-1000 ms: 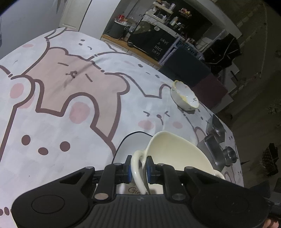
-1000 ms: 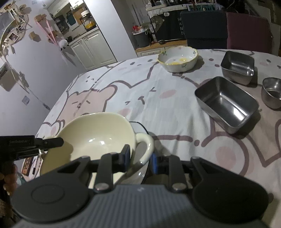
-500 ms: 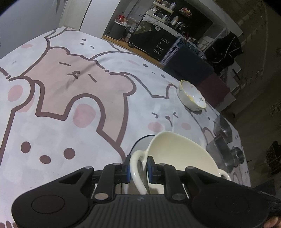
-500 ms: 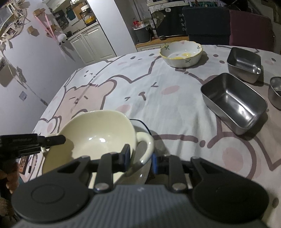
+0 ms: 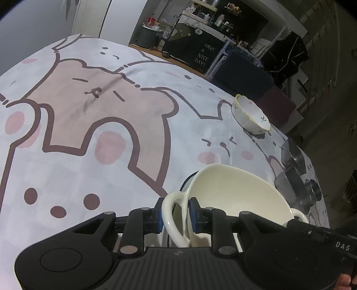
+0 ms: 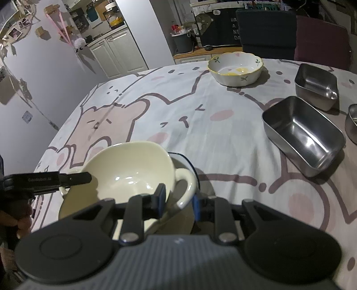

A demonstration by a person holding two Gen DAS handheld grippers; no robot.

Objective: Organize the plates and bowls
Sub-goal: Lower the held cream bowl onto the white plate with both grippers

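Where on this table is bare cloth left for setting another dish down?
The widest bare patch is the bear-print tablecloth left of the floral bowl and beyond the cream bowl. A narrower strip lies between the cream bowl and the large steel tray. The right side is crowded with steel containers.

Dim room, low light; counter draped in a pale cloth printed with pink cartoon bears; dark navy chair and maroon chair at its far edge; black sign reading "HAVE A NICE DAY!" behind; white cabinets left, grey wall with pinned photos and ornaments; cluttered shelving at back; grey bin beside the sign.
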